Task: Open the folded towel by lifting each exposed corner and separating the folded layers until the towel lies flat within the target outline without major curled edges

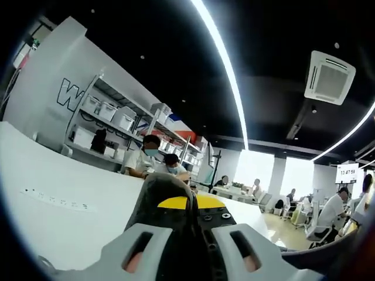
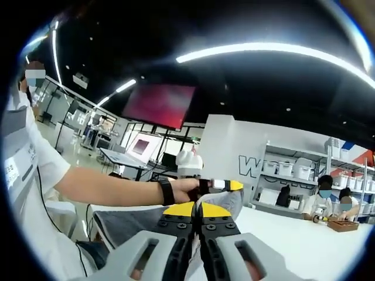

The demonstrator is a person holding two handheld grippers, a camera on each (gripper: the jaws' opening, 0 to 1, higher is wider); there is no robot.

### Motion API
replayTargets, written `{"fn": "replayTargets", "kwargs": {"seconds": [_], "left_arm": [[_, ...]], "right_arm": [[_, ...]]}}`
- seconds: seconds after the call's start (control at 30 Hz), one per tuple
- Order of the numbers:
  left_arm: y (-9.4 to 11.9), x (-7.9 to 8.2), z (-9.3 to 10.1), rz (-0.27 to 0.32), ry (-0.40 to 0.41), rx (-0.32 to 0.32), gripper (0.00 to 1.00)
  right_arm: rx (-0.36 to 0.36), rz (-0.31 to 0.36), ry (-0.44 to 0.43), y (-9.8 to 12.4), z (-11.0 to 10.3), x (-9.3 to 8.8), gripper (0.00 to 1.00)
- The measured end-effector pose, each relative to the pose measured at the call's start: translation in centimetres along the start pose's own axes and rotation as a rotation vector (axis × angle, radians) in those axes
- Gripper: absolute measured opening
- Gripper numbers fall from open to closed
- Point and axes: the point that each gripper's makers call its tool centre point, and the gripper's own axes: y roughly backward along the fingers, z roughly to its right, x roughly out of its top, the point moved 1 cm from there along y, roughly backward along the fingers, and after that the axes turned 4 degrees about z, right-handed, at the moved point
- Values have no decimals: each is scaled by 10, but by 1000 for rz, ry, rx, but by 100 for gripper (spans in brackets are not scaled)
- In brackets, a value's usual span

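Both hand-held grippers pinch the grey towel (image 2: 135, 225) up high above the white worktop (image 1: 53, 193): left hand-held gripper (image 1: 186, 234), right hand-held gripper (image 2: 198, 237). It hangs bunched, so it could slip loose or land crooked with curled edges.

Ahead of the left gripper (image 1: 190, 234) the white table (image 1: 64, 205) lies bare, open to reach across. Grey towel (image 2: 126, 225) bunches just ahead of the right gripper (image 2: 197, 249) (the person's forearm (image 2: 111, 190) crosses beyond it).
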Motion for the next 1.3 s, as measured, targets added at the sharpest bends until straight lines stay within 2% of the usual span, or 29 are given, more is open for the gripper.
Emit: {"fn": "replayTargets", "kwargs": {"seconds": [0.2,0.9,0.97,1.03,1.1,1.13,1.3], "left_arm": [[0,-6,-3,-12,25,5,1],[-3,-25,0,-34,5,0,1],[-3,-27,1,-36,12,-2,1],[-3,-32,-2,-55,-42,8,1],[-4,-33,-3,-61,-37,12,1],[-4,-33,-5,-51,2,14,1],[-5,-38,-2,-61,-21,7,1]], "right_arm": [[-18,-20,5,3,6,-4,0],[-64,-70,-5,15,25,-13,0],[-64,-109,-5,18,25,-18,0],[-62,-118,7,17,25,-21,0],[-62,-131,-9,17,27,-25,0],[-58,-140,2,18,26,-27,0],[-55,-167,27,22,29,-30,0]]}}
